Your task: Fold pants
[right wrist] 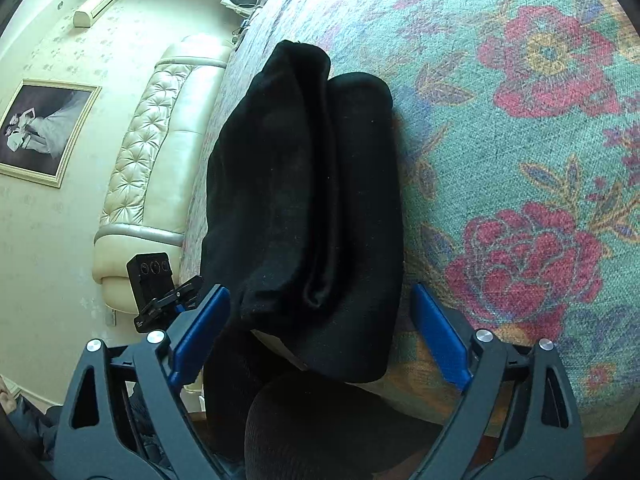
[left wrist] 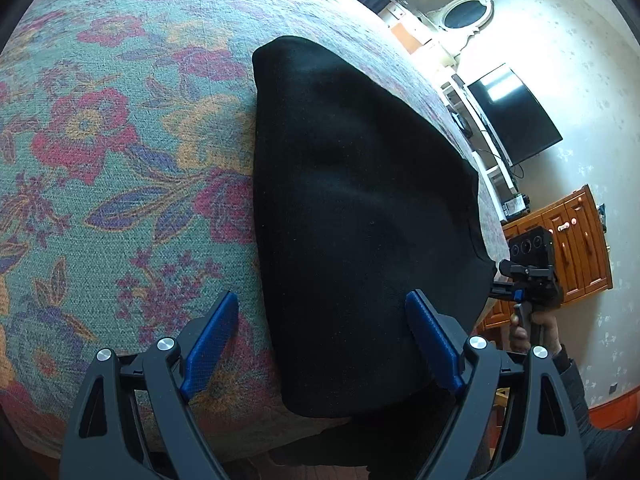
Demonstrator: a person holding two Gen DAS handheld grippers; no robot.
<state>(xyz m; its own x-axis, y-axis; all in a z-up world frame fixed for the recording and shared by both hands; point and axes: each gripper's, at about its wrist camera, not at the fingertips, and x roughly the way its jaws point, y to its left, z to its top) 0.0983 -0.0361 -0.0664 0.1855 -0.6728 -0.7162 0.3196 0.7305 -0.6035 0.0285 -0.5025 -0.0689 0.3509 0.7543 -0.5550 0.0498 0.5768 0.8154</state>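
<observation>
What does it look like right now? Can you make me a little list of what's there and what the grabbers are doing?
Garment: black pants, folded into a thick bundle
Surface: flowered bedspread, pants near its edge
Left hand-held gripper: open, a blue pad on each side of the bundle's corner, gripping nothing
Right hand-held gripper: open, straddling the bundle's near end, gripping nothing
Background: tufted cream headboard, dark screen

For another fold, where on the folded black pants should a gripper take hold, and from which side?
Probably the near end of the black pants, approached from the bed's edge: the stacked layers end there, near the open right gripper, so one pinch could catch them all.
</observation>
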